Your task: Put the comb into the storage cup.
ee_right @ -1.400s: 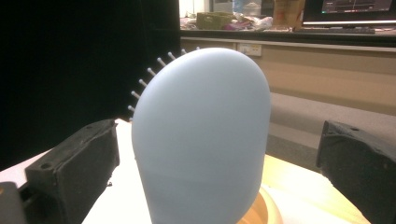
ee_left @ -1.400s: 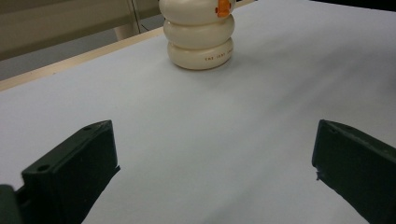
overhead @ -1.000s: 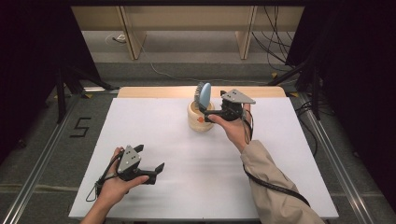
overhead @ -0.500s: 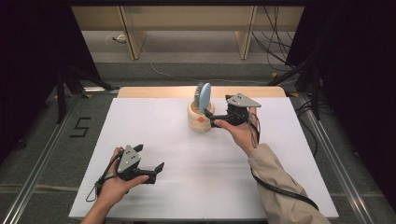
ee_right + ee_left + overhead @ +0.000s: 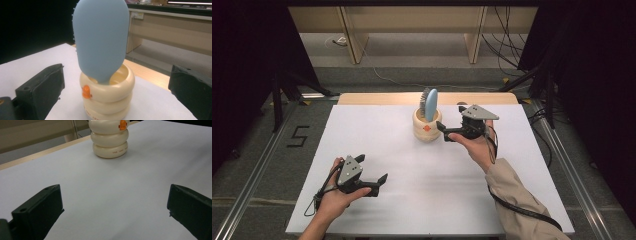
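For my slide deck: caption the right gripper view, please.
Open right gripper faces a blue hairbrush standing head-up in a cream ringed holder.

A black "5" is marked on the grey floor (image 5: 272, 150); the holder's (image 5: 110, 145) small print is unreadable

Bright, even overhead light on the white table (image 5: 377, 145); dark surrounds at both sides of high view. Soft, faint shadows under the hands, no hard edges. Mild sheen on the cream holder (image 5: 107, 100), no strong glare. Left gripper view: near black jaws blurred, slightly soft overall, table w/ bluish tint. Right gripper view: blue brush (image 5: 101, 40) fairly sharp, bkgd soft, left bkgd nearly black. Slight motion smear near table's front edge in high view.
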A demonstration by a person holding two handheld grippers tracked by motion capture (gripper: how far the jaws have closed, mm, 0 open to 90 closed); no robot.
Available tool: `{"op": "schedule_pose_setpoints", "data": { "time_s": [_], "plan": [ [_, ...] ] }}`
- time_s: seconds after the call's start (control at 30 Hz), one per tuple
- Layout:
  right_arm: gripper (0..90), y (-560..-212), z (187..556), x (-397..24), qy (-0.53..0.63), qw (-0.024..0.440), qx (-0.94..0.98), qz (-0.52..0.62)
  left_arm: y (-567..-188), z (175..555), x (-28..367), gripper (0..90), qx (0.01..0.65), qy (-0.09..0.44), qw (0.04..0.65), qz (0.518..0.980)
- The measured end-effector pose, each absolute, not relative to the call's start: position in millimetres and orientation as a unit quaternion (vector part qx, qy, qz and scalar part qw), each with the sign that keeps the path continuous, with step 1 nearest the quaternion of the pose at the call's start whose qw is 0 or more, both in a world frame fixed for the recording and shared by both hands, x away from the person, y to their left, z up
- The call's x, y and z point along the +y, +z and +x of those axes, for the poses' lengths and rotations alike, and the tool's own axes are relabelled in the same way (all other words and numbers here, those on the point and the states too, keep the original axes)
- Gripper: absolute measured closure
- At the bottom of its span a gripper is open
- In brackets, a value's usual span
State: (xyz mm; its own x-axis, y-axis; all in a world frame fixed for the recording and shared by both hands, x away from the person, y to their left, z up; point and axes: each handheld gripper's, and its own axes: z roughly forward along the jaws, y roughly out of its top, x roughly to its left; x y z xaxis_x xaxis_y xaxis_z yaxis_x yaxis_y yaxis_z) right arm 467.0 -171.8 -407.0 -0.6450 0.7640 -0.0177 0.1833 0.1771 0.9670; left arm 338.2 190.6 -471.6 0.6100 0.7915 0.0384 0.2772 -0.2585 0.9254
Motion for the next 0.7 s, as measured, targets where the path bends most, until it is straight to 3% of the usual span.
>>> {"op": "schedule_pose_setpoints", "data": {
  "time_s": [0.7],
  "plan": [
    [1.9,-418,448,-191,0.547,0.243,0.729,0.332,-471,339,192,0.0,0.361,0.265,0.494,0.745]
  ]
}}
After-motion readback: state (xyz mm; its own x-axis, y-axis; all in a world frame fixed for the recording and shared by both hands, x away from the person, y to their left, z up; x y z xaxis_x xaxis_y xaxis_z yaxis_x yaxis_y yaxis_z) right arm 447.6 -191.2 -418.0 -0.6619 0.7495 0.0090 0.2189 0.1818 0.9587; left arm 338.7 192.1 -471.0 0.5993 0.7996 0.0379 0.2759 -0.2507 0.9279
